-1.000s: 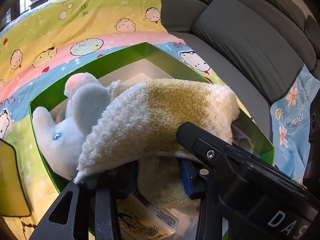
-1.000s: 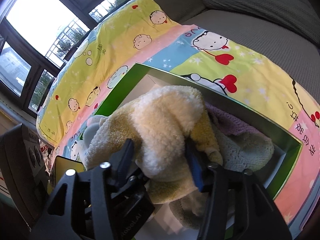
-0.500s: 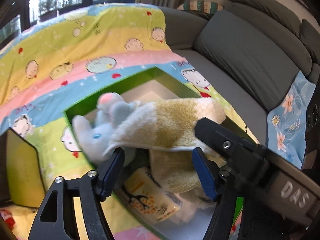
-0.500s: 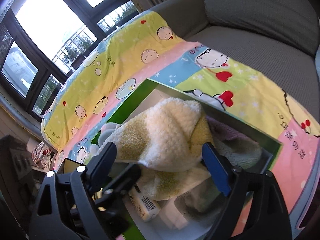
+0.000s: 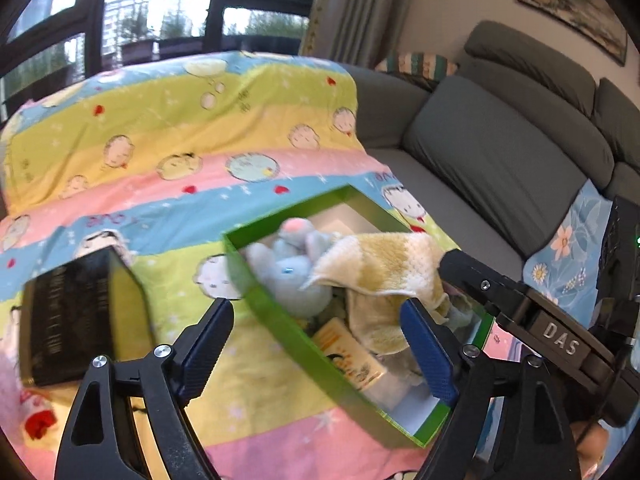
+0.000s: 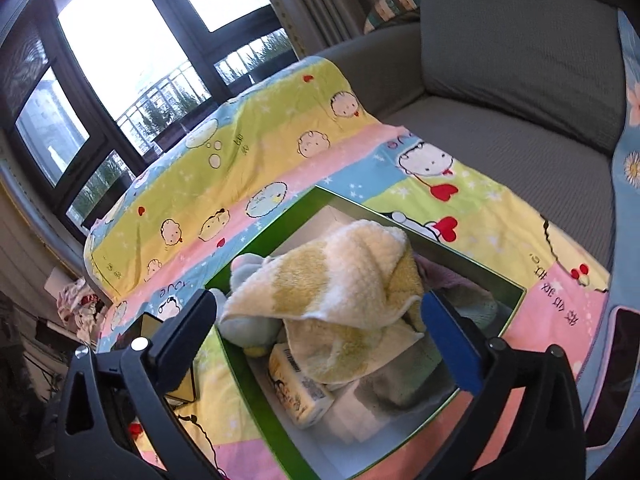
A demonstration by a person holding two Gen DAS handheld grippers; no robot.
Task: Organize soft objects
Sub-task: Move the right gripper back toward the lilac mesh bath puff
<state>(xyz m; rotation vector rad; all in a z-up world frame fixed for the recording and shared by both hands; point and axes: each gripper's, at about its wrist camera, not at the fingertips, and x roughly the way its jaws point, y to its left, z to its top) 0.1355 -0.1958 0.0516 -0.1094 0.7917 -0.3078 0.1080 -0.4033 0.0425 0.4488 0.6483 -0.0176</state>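
Both claws are spreading and now hold nothing: the left claw (image 5: 316,344) and right claw (image 6: 320,340) have let go of the yellow towel (image 6: 332,280), which lies ahead in the green box (image 6: 264,396) over the blue plush (image 5: 292,276). That placement looks finished.

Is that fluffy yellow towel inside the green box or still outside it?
Inside. The yellow towel lies draped over the blue plush toy within the green box.

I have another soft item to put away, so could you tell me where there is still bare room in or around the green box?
The green box is crowded: yellow towel, blue plush and packet. White floor shows only at its near corner. The cartoon blanket beyond the box is bare, as is the grey sofa seat.
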